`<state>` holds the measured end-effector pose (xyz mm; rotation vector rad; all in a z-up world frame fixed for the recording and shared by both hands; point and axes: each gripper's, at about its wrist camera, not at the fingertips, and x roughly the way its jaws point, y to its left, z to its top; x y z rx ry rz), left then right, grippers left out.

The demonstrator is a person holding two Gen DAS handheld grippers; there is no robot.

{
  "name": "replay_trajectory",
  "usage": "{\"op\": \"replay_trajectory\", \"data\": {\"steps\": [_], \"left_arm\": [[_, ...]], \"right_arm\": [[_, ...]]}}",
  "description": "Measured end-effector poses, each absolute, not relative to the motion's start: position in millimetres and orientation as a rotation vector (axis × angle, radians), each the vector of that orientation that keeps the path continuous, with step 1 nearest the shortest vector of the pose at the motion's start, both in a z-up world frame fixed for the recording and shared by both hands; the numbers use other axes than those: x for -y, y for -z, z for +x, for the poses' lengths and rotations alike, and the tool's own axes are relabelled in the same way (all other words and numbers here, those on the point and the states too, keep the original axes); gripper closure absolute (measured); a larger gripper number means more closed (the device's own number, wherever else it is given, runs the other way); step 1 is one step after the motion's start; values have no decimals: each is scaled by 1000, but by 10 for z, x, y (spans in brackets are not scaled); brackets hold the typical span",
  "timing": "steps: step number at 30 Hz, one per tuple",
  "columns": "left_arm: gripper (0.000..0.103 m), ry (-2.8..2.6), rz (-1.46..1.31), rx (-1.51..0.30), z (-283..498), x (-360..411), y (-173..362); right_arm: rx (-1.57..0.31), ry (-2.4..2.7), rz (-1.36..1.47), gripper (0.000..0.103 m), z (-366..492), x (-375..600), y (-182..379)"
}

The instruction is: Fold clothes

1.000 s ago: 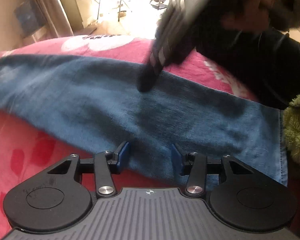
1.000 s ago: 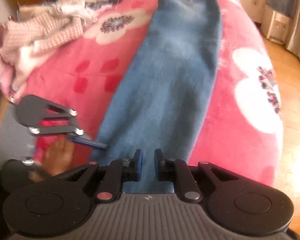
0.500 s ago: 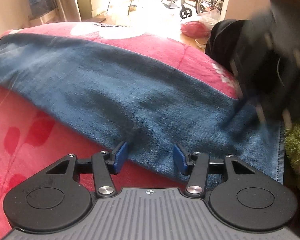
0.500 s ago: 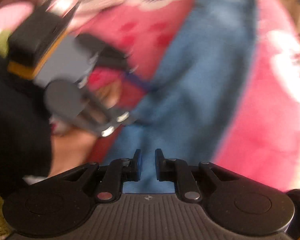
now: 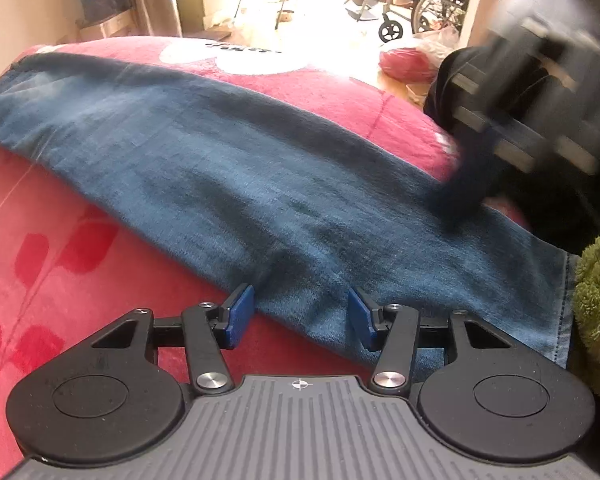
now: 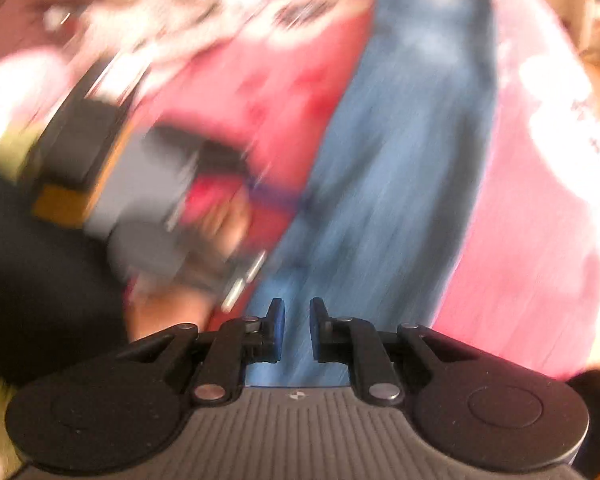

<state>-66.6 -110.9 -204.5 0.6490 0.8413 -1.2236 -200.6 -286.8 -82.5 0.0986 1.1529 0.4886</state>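
A: Pink floral blanket over the bed; bright doorway and a wheelchair behind. Change against half a second back?

B: In the left wrist view, right gripper shifted up and left, blurred, tips now down on the far edge of the blue garment. Right wrist view more smeared than before. Left gripper unchanged in spread.

A: State of each?

B: Left: blue pads well apart, nothing between them. Right: narrow gap between the fingers, parted, not clamped on cloth.

A: Garment relative to them?

B: Laid flat lengthwise across the blanket. Near edge just ahead of the left gripper, passing between its pads without visible contact. In the right wrist view, garment running straight away from the right gripper; left gripper blurred at its left edge. Green plush beside the hem.
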Motion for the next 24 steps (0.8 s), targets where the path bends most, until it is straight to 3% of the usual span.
{"op": "replay_trajectory", "data": {"steps": [7,14,24], "left_arm": [[50,1165,557,-909,-579,966,2032],[50,1021,434,-937,-270,611,1809],[50,918,283,-788,281,1010,1534]], "right_arm": [[-1032,-359,172,88,-1339,2920,1047],[-1097,-433,173,88,-1237,2977,1347],[-995,-366,181,88,-691,3377,1199]]}}
